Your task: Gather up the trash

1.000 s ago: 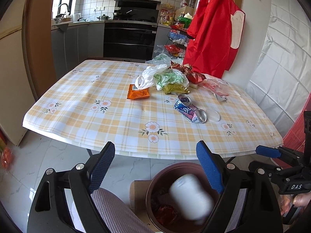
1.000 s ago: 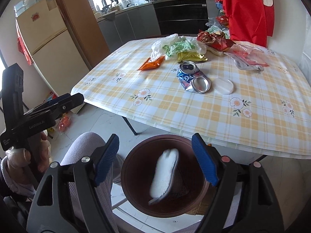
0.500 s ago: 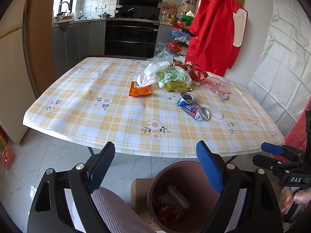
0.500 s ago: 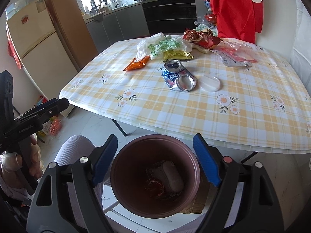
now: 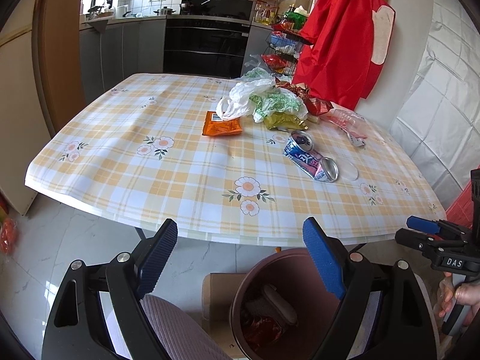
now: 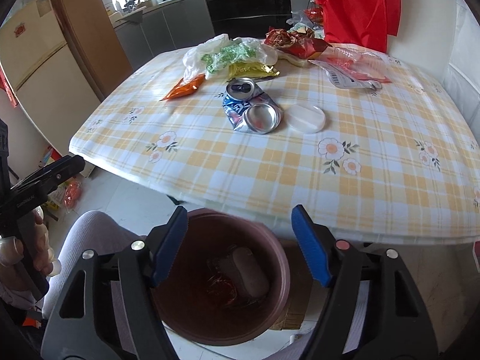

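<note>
A brown trash bin [image 6: 279,273] stands on the floor below the table's front edge, also in the left wrist view [image 5: 240,306]. Inside lie a white cup [image 6: 250,271] and red wrappers. My right gripper [image 6: 240,246] is open and empty above the bin. My left gripper [image 5: 240,255] is open and empty, left of the bin. On the table lie a crushed blue can [image 6: 250,105], a clear plastic lid [image 6: 307,114], an orange packet [image 5: 222,126], a white bag [image 5: 243,97], a green-printed bag [image 5: 277,102], a yellow wrapper [image 5: 283,121], red wrappers [image 6: 295,42] and a clear pink bag [image 6: 357,66].
The table [image 5: 135,162] has a yellow checked cloth. A red garment [image 5: 339,39] hangs by the right wall. Kitchen cabinets and an oven [image 5: 207,48] stand behind. A cardboard piece [image 5: 217,294] lies under the bin. My knee [image 6: 87,237] is left of the bin.
The white cup fell from between the grippers into the bin and now lies still inside. Both grippers stay open and have shifted slightly toward the table.
</note>
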Motion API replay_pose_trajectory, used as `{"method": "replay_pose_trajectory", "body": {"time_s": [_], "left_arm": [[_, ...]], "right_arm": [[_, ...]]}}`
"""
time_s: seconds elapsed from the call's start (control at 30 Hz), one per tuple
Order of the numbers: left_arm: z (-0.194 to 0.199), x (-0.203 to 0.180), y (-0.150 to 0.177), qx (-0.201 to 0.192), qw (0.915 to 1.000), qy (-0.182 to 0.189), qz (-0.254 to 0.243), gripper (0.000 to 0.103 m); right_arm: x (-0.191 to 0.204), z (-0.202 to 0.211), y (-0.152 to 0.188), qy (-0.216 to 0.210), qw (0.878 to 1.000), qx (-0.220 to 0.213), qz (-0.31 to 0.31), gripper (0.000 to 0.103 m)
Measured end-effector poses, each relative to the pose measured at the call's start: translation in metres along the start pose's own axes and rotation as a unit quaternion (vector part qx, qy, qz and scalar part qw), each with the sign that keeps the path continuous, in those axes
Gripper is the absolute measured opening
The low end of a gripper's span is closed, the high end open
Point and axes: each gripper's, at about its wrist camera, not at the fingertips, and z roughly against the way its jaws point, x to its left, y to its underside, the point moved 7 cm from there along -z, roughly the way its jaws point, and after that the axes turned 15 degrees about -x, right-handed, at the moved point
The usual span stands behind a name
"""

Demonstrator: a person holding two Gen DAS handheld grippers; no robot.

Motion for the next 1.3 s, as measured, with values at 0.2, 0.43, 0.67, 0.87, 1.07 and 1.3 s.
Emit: {"method": "replay_pose_trajectory", "body": {"time_s": [0.2, 0.43, 0.67, 0.87, 1.07, 1.3], "left_arm": [[-0.027, 0.008, -0.008, -0.002, 1.0, -0.003, -0.007, 0.084], [-0.057, 0.016, -0.017, -0.003, 1.0, -0.004, -0.008, 0.084], [-0.08, 0.021, -0.017, 0.005, 0.9999, -0.005, -0.01, 0.084], [-0.093, 0.023, -0.013, 0.014, 0.9999, -0.005, -0.008, 0.084], [-0.096, 0.024, -0.012, 0.016, 0.9998, -0.005, -0.007, 0.084], [-0.095, 0.022, -0.007, 0.021, 0.9998, -0.005, -0.007, 0.084]], "right_arm": [[-0.011, -0.048, -0.022, 0.005, 1.0, 0.003, 0.009, 0.065], [-0.018, -0.117, -0.054, 0.014, 0.999, 0.005, 0.035, 0.065], [-0.025, -0.165, -0.076, 0.017, 0.998, 0.014, 0.051, 0.065], [-0.023, -0.177, -0.071, 0.012, 0.998, 0.028, 0.048, 0.065], [-0.007, -0.164, -0.053, -0.02, 0.998, 0.055, 0.03, 0.065], [0.013, -0.157, -0.042, -0.039, 0.992, 0.074, 0.095, 0.067]]}}
